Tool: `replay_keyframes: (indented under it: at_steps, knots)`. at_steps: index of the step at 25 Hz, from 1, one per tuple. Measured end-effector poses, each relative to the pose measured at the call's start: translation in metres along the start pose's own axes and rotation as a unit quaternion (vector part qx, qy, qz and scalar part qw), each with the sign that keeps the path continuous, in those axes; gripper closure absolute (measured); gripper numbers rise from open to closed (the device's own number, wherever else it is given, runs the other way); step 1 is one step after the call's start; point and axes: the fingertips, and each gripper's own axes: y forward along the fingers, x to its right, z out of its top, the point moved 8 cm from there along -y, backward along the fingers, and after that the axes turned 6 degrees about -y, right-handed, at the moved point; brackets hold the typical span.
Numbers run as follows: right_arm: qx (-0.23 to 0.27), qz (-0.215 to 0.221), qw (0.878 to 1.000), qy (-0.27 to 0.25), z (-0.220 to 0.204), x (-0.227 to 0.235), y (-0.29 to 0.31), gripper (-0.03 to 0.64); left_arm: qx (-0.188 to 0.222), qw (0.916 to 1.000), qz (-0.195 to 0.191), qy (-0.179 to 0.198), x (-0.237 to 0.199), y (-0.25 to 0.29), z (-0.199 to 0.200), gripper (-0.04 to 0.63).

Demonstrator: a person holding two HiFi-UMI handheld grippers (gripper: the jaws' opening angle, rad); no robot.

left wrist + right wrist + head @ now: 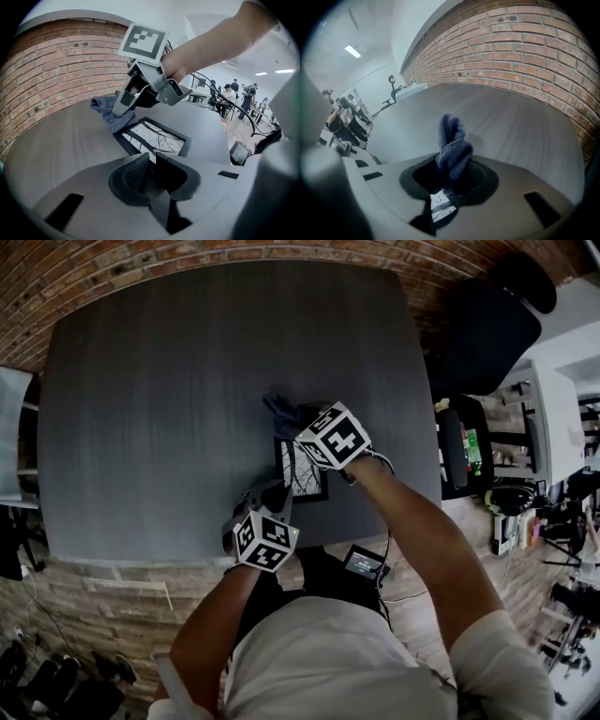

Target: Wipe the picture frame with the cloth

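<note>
Dark grey table [141, 427] fills the head view, and the picture frame [307, 486] lies flat on it, toward 5 o'clock from the table's middle and near the front edge. The blue cloth [279, 409] is bunched at 12 o'clock of the frame. The right gripper [294, 434] is placed over the frame's far part, and the left gripper [277, 495] is set at 7 o'clock of the frame.

In the left gripper view, its jaws are seen nearly together, pinched on the near edge of the frame. The cloth is pressed on the far corner, at 11 o'clock, under the right gripper.

In the right gripper view, the jaws are closed on the cloth, which stands up between them as a thick roll. A little of the picture is seen just below it.

The wiping is judged to be at its beginning. Only a thin edge is held, so the frame could be turned or pulled out of the pinch if the cloth is pushed hard. Because the cloth is gripped in a bunch, the hard jaw tips could be dragged over the picture's face and mark it.
</note>
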Motion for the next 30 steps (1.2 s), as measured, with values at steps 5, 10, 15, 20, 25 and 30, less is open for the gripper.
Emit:
replay_keyframes:
  at_steps: [5,10,15,20,25,30]
  knots:
    - [-0.008,-0.017,1.000,0.005,-0.014,0.010,-0.013,0.515,0.001,1.0000,0.005,-0.006,0.001,0.001,0.000,0.545]
    - [-0.017,-0.035,0.999,0.011,-0.027,0.020,-0.026,0.515,0.001,0.9998,0.012,-0.013,0.000,0.000,0.001,0.546]
    - [-0.025,-0.057,0.998,0.017,-0.040,0.029,-0.038,0.515,0.001,0.9997,0.020,-0.015,0.001,0.001,0.001,0.548]
    - [-0.035,-0.082,0.996,0.016,-0.052,0.035,-0.050,0.515,0.001,0.9996,0.026,-0.015,0.002,0.001,0.001,0.548]
    - [-0.052,-0.118,0.992,0.007,-0.063,0.041,-0.064,0.515,0.001,0.9996,0.027,-0.012,0.003,0.002,0.000,0.548]
    - [-0.047,-0.147,0.988,-0.002,-0.062,0.042,-0.076,0.515,0.000,0.9998,0.021,-0.007,0.002,0.003,0.001,0.548]
